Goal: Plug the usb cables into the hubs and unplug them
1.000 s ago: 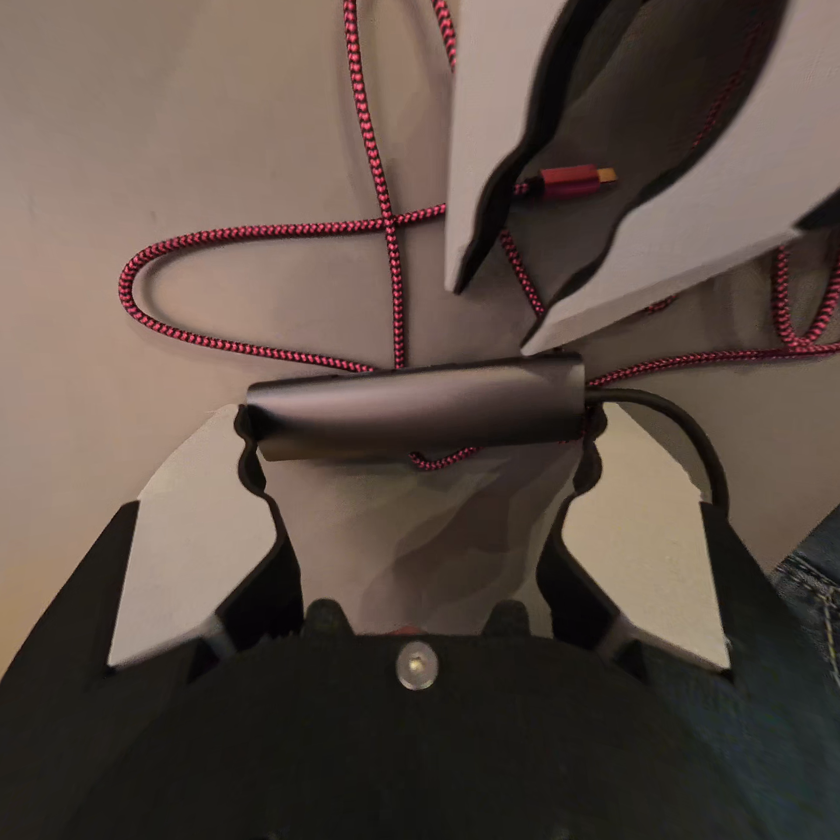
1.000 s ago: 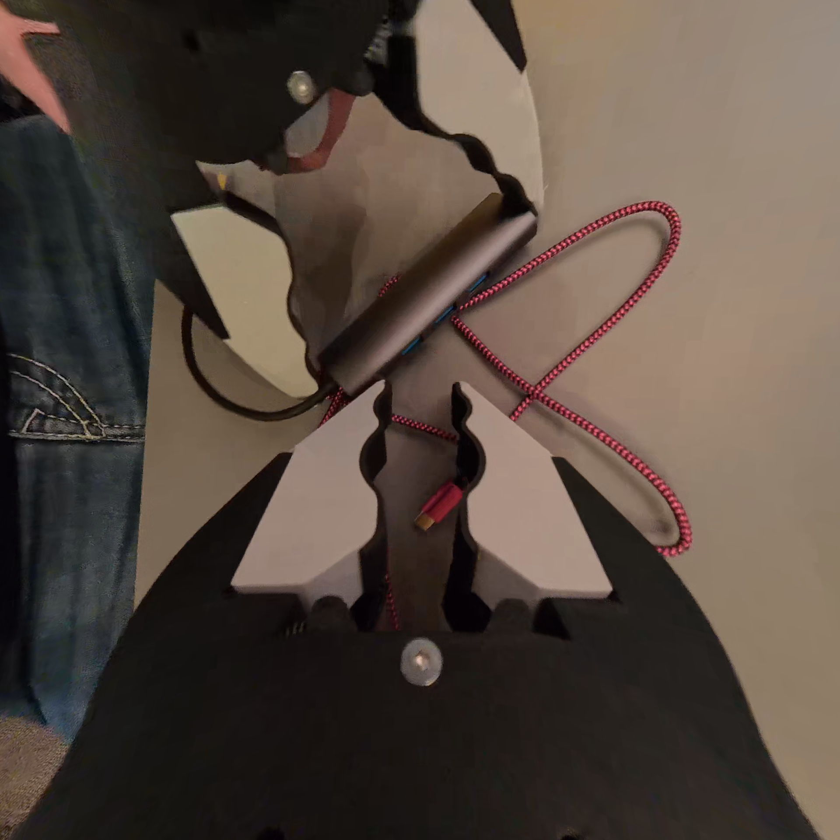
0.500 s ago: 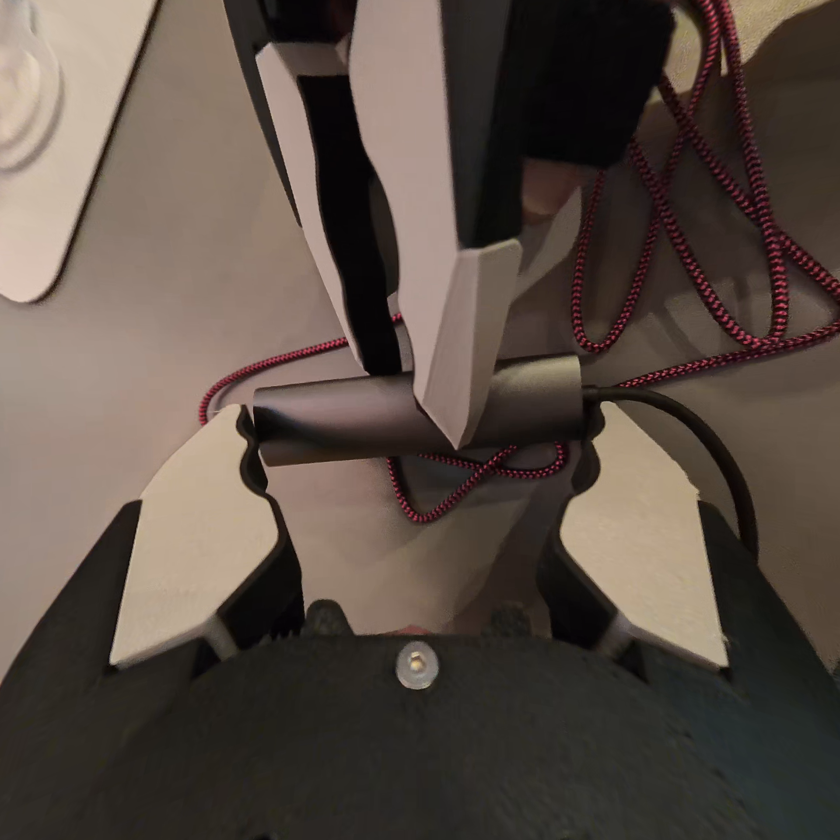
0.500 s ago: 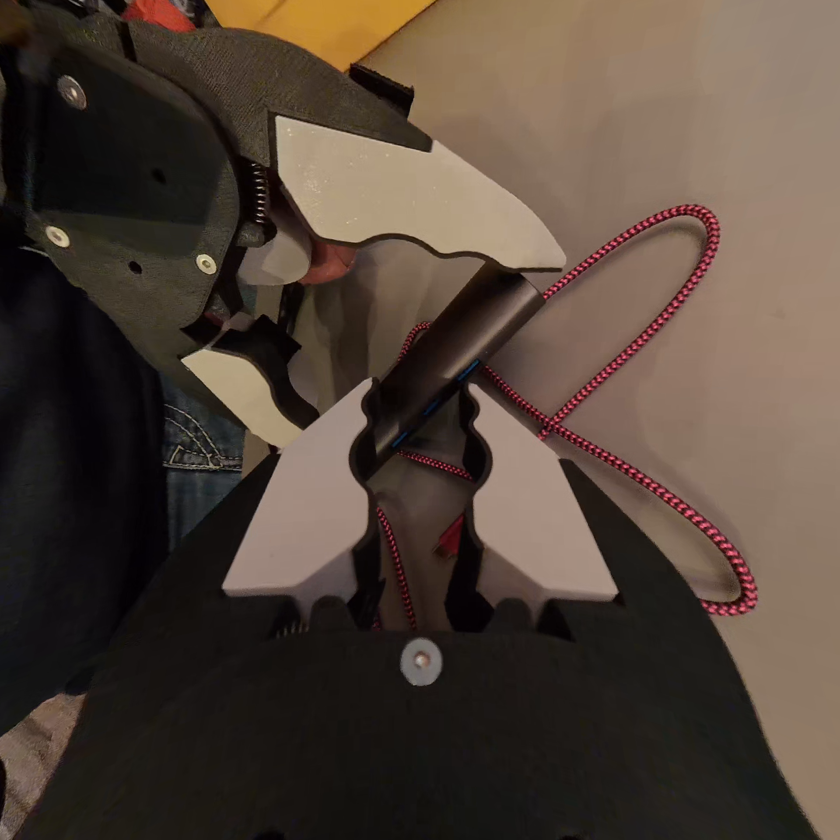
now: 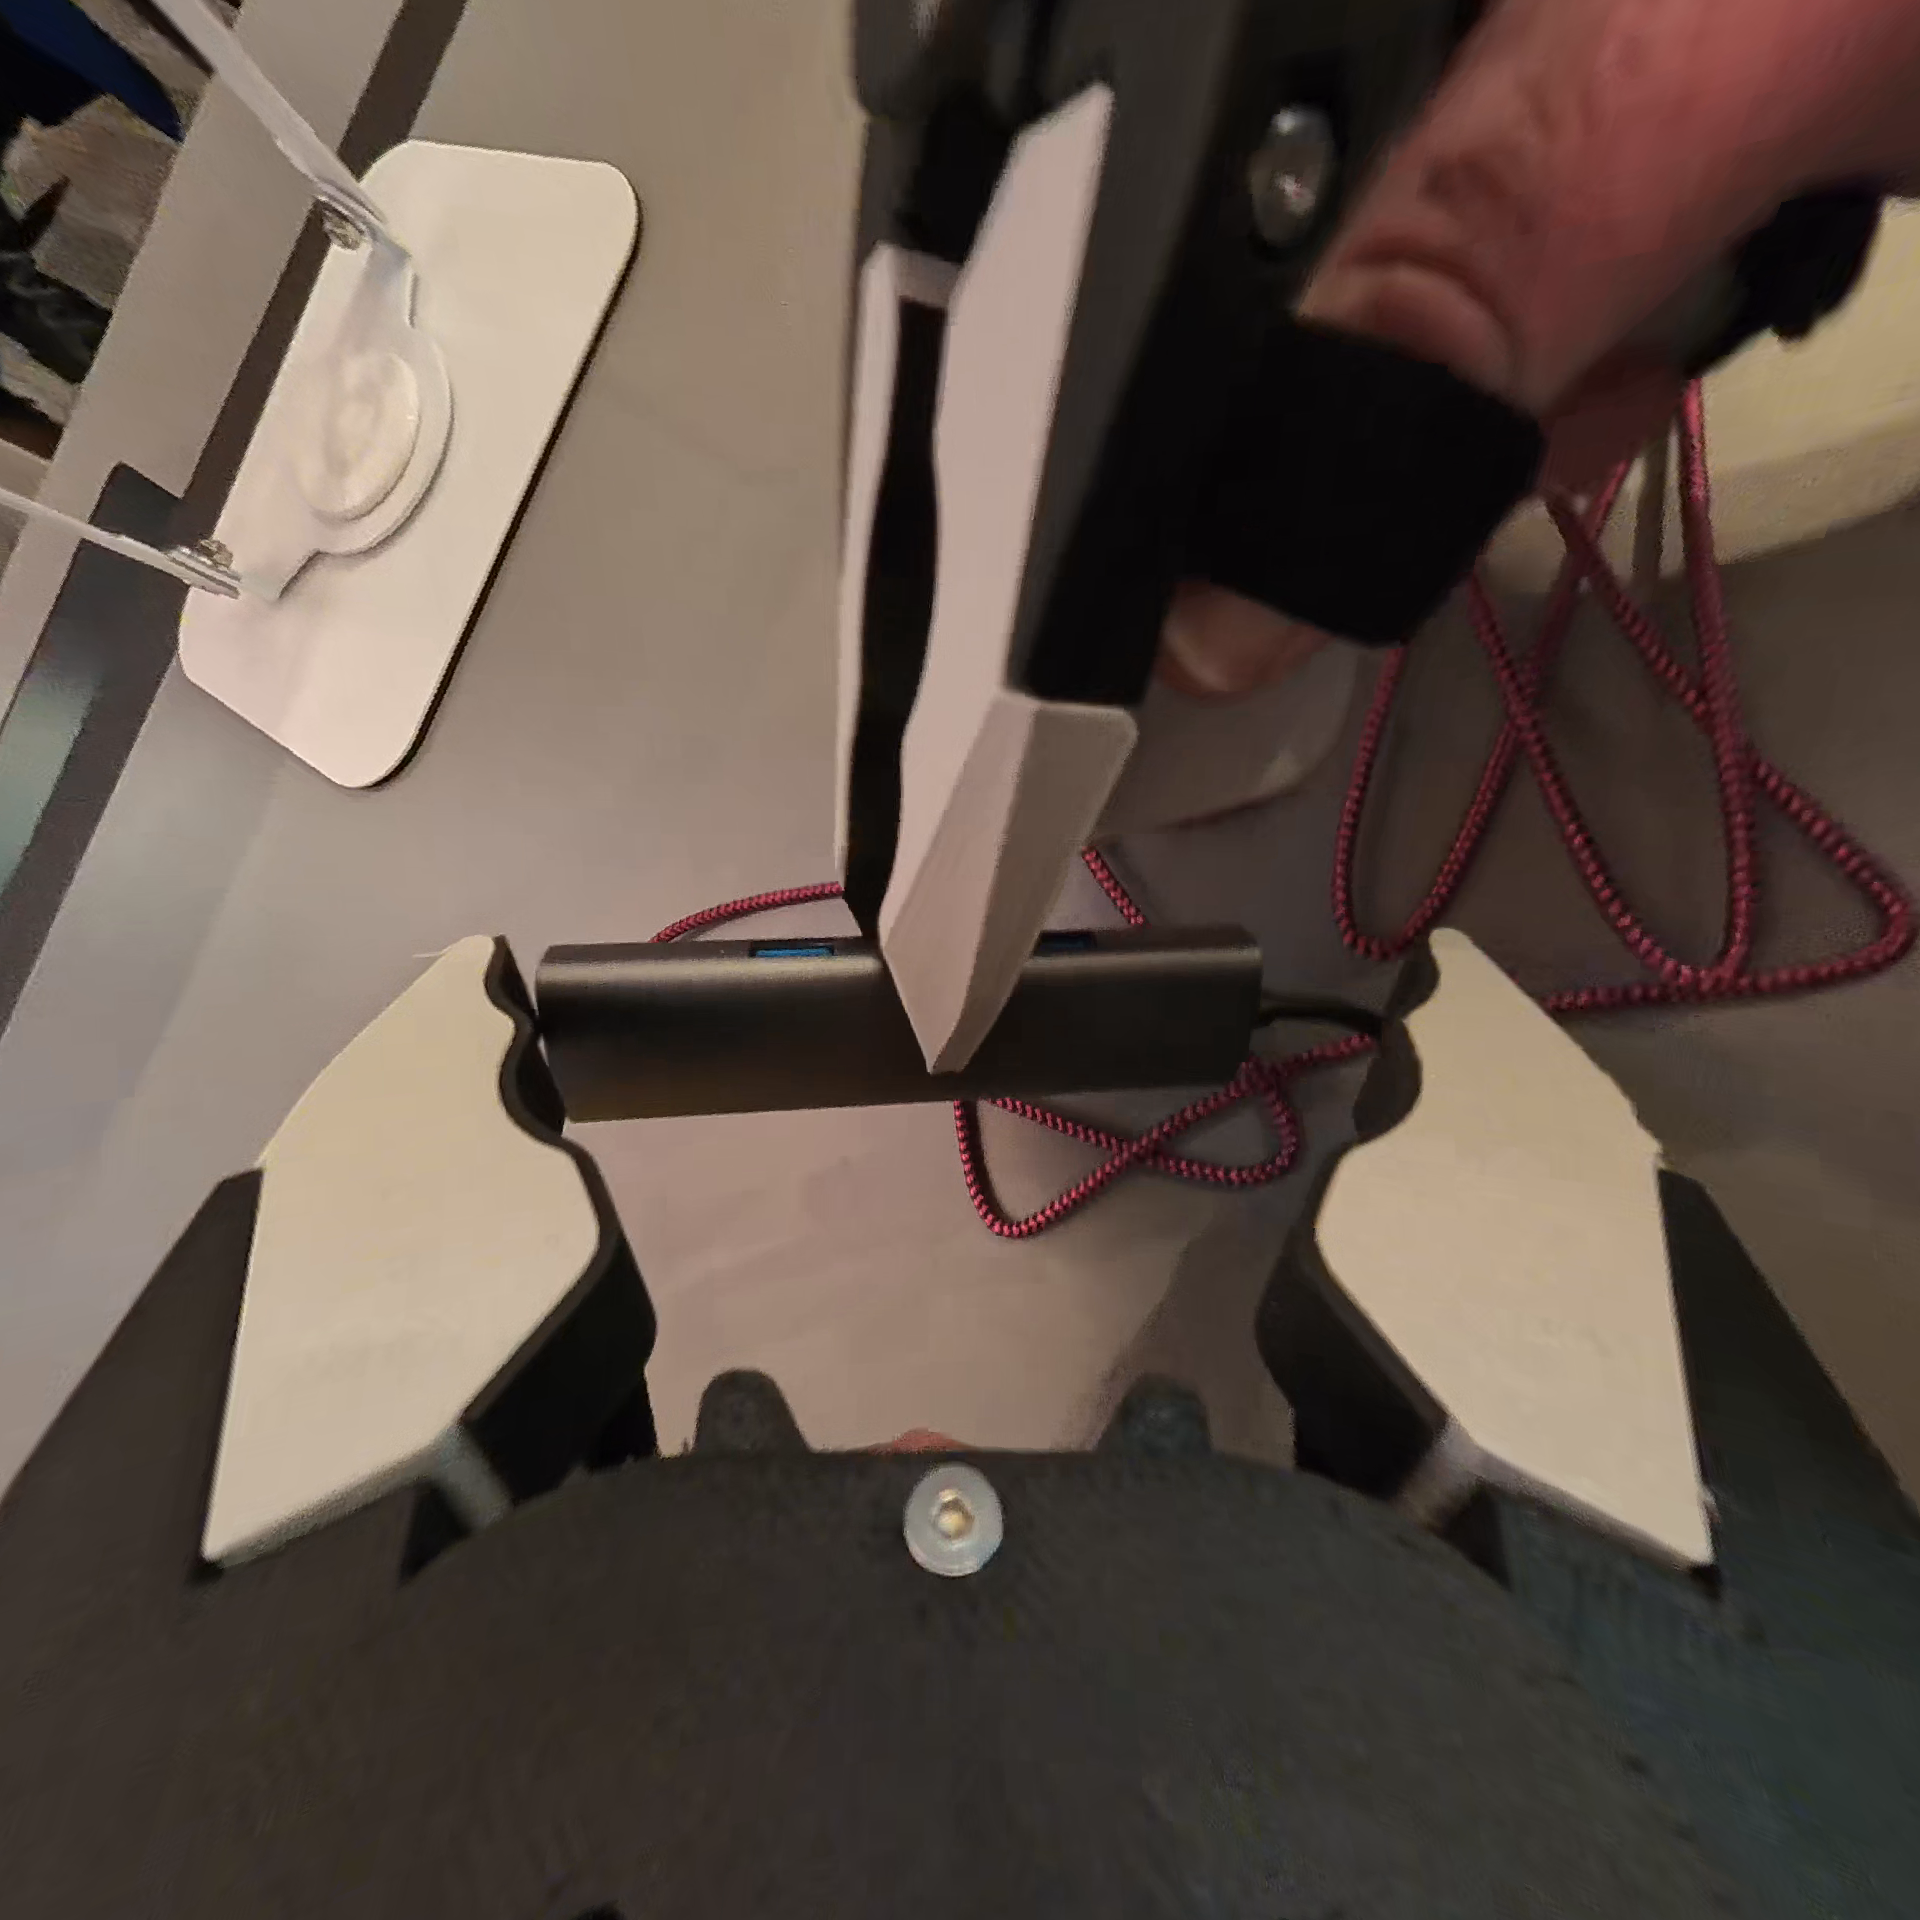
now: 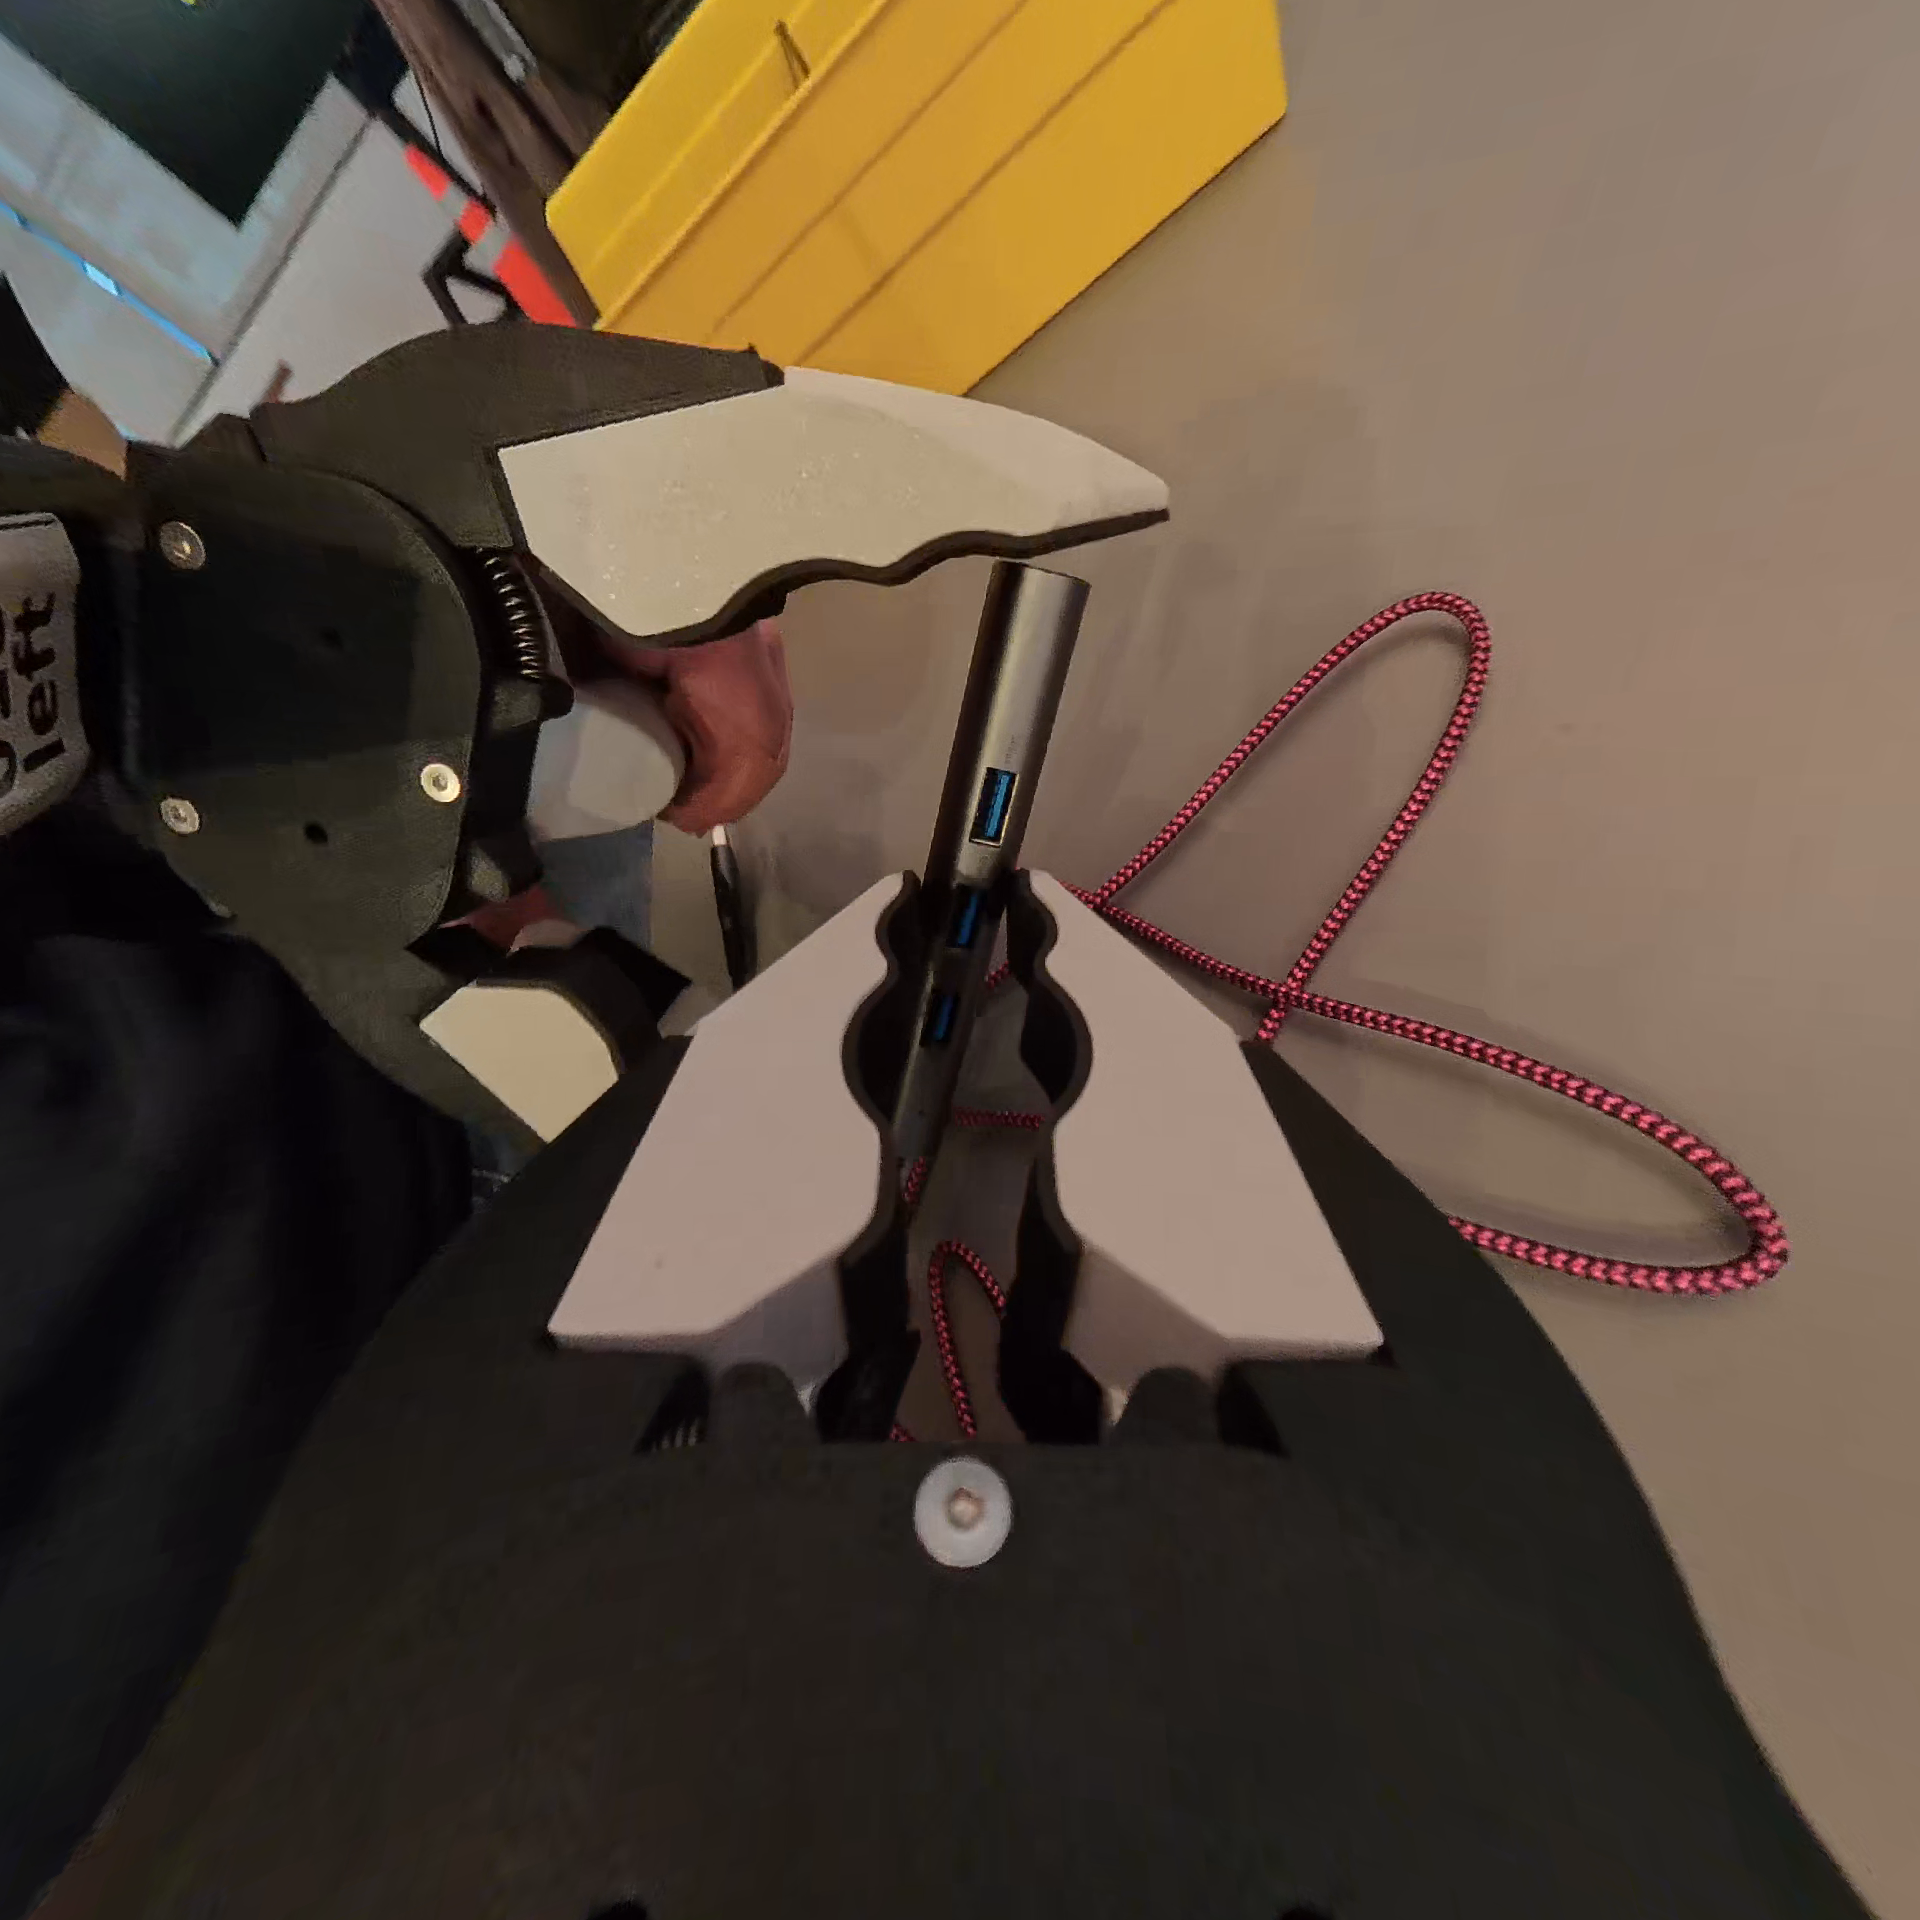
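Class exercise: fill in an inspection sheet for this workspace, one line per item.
Surface: grey table.
Job's things: dark USB hub; the blue ports in view look empty.
Clutter: white stand base; yellow box.
Grippers: left gripper open, one finger touching the hub's end; right gripper shut on the hub's middle.
Cables: red braided cable looped on the table, plug hidden; hub's black lead.
Surroundings: person's hand holding the right gripper.

Black gripper [image 5: 961, 1029] body, pale grey fingers [image 5: 416, 1195], silver screw [image 5: 954, 1527].
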A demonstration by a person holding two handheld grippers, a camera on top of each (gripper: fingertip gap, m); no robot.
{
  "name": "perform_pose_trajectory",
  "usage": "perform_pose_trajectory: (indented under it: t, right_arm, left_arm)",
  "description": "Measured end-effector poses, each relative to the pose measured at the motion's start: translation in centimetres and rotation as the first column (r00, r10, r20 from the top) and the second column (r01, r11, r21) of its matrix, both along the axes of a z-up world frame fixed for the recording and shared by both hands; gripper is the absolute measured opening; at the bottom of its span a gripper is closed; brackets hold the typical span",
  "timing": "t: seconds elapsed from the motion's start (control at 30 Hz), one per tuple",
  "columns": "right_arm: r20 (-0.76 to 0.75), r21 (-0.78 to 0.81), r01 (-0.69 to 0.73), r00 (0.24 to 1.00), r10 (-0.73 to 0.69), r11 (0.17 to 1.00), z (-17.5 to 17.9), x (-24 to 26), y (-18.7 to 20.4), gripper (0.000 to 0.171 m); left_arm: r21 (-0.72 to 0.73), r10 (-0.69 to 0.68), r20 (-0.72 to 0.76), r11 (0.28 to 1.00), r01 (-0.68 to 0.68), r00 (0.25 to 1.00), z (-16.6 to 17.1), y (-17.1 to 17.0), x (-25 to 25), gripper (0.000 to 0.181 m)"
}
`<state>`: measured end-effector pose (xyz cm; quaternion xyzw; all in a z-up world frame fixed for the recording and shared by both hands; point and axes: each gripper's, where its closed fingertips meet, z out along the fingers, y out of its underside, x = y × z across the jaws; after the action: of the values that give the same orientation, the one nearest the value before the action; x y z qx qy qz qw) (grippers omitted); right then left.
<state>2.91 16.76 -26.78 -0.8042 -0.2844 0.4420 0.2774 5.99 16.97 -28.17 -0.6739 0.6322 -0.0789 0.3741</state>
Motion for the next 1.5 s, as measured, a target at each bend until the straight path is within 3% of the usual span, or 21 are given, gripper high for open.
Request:
perform_pose_trajectory:
  t: [0.17, 0.3, 0.53, 0.83, 1.0, 1.1, 1.13, 1.37, 1.5]
  right_arm:
    - [-0.068, -0.021, 0.059, 0.996, -0.06, 0.998, 0.5, -0.3, -0.1, 0.014]
    - [-0.088, -0.053, 0.075, 0.993, -0.079, 0.996, 0.3, -0.3, -0.3, 0.013]
    - [-0.07, -0.037, 0.086, 0.994, -0.089, 0.996, 0.1, -0.2, -0.6, 0.015]
    - [-0.035, 0.008, 0.084, 0.996, -0.084, 0.996, 0.5, -0.4, -0.4, 0.015]
    - [-0.057, 0.012, 0.054, 0.997, -0.054, 0.998, 0.4, -0.5, -0.7, 0.016]
    - [-0.079, 0.075, 0.038, 0.996, -0.032, 0.997, 1.4, 0.2, -0.7, 0.017]
    - [-0.075, 0.078, 0.043, 0.996, -0.037, 0.996, 1.5, 0.6, -0.6, 0.024]
    - [0.131, 0.393, 0.014, 0.989, -0.071, 0.919, 2.7, 8.9, 0.1, 0.033]
    - [0.212, 0.431, -0.097, 0.977, 0.004, 0.897, 1.1, 9.7, -1.0, 0.041]
  left_arm:
    - [0.045, 0.053, 0.007, 0.998, -0.053, 0.999, -1.0, 1.3, -0.2, 0.147]
    - [0.179, -0.03, -0.005, 0.983, 0.03, 1.0, -1.0, 1.2, 0.0, 0.146]
    - [0.108, -0.118, 0.025, 0.988, 0.114, 0.993, -1.1, 0.7, 0.3, 0.147]
    - [0.125, -0.145, -0.038, 0.981, 0.148, 0.989, -1.0, 0.8, -0.1, 0.146]
    - [0.065, -0.163, -0.032, 0.984, 0.164, 0.986, -0.9, 0.3, -0.2, 0.144]
    - [0.032, -0.177, 0.021, 0.984, 0.176, 0.984, -0.2, -0.1, 0.2, 0.143]
    - [0.032, -0.178, 0.043, 0.984, 0.176, 0.983, 0.2, -0.1, 0.2, 0.143]
    - [-0.068, -0.124, 0.174, 0.988, 0.138, 0.977, 2.1, 0.8, -0.7, 0.142]
    - [-0.092, -0.124, 0.184, 0.986, 0.142, 0.975, 1.5, 0.6, -0.7, 0.142]
